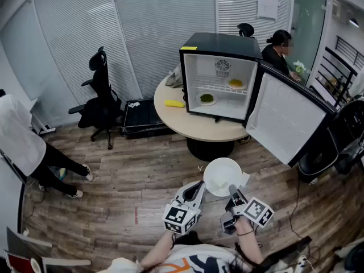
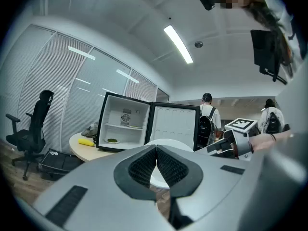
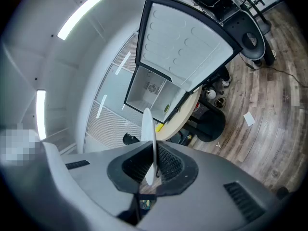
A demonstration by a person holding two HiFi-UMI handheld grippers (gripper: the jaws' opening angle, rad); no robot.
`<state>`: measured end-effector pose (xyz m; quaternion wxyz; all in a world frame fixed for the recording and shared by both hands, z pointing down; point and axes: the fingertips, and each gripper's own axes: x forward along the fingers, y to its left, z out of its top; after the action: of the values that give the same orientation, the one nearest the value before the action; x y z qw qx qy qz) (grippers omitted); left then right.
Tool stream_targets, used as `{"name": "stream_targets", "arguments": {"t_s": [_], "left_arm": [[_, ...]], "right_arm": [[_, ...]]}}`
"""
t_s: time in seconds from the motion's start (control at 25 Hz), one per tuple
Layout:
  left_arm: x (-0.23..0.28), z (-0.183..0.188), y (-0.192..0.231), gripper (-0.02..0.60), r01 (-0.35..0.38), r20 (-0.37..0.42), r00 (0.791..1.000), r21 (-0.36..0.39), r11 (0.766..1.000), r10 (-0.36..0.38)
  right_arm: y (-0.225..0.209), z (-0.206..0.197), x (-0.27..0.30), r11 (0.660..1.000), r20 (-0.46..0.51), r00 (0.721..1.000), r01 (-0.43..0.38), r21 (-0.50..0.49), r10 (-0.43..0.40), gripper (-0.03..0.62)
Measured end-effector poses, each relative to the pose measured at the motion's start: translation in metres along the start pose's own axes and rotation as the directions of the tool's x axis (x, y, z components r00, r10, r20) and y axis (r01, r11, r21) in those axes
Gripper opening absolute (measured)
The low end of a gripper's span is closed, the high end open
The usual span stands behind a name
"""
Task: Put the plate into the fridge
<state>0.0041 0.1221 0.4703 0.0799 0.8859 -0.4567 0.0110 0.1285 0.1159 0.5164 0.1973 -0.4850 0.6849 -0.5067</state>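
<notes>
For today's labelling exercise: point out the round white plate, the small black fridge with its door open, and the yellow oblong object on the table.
Round white plate (image 1: 222,175): head view, centre of its face.
Small black fridge (image 1: 219,79): head view, inner back wall.
Yellow oblong object (image 1: 174,103): head view, its middle.

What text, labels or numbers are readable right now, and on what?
Nothing reads clearly.
Round emblem on the fridge back wall: print too small to read.
Paper sheet up behind the fridge: too blurred.
Yellow sticker on the fridge top: no print visible.
Marker cubes, left and right: square patterns, no words.
</notes>
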Motion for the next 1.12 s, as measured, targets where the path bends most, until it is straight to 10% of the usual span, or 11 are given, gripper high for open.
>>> {"name": "stream_targets", "arguments": {"t_s": [1.12], "left_arm": [[-0.02,0.008,0.056,0.011,0.062,0.01,0.998,-0.035,0.997,-0.061]], "right_arm": [[0.011,-0.049,0.021,0.994,0.025,0.997,0.077,0.076,-0.079,0.026]]}}
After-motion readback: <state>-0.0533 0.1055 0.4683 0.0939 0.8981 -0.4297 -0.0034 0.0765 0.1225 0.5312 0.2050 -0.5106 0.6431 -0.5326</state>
